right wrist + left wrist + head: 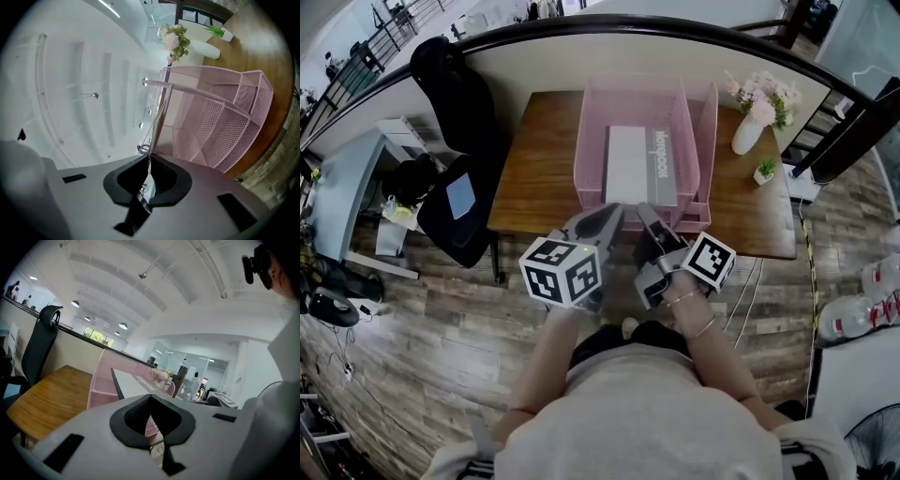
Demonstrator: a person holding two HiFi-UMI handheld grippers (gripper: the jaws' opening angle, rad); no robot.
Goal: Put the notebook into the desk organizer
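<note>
Head view: level tool (645, 214) on notebook (628, 164)

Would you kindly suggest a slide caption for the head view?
Notebook lies flat in the pink desk organizer; the right gripper pinches its near edge.

Brown wooden desk (534, 178) against curved cream partition (544, 66), black rail (581, 26) on top. Grey wood-plank floor (441, 319). Black office chair (455, 94) at desk's left. Round ceiling lamps (123, 326) lit.
</note>
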